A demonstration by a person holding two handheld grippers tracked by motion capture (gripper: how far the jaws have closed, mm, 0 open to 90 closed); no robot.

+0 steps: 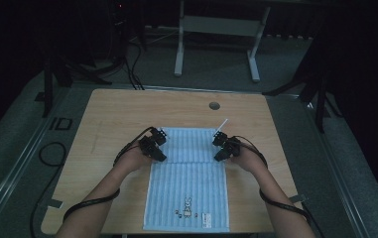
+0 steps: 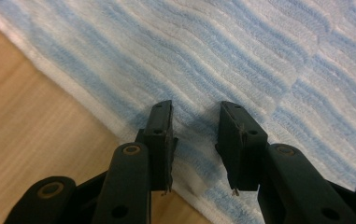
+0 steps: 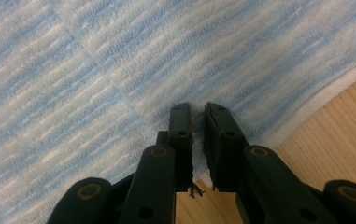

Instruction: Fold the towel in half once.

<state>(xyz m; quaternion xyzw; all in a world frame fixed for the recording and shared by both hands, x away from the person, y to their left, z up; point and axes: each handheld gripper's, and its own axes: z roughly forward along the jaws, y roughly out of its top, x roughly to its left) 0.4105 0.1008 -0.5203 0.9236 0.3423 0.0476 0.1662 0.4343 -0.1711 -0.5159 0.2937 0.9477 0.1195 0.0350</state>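
A light blue striped towel (image 1: 186,191) lies lengthwise on the wooden table (image 1: 122,111), its far part folded over with a fold edge across the middle. A small cartoon print (image 1: 187,207) sits near its front end. My left gripper (image 1: 157,148) is at the towel's left edge; in the left gripper view it (image 2: 196,107) stands open, jaws apart with the towel (image 2: 241,56) edge lying between them. My right gripper (image 1: 221,146) is at the right edge; in the right gripper view it (image 3: 197,108) is shut on the towel (image 3: 119,60) hem.
A round cable hole (image 1: 214,105) is in the table's far side. Bare wood lies left and right of the towel. Beyond the table stands a white desk frame (image 1: 179,54), with black stands and cables (image 1: 52,153) on the grey floor.
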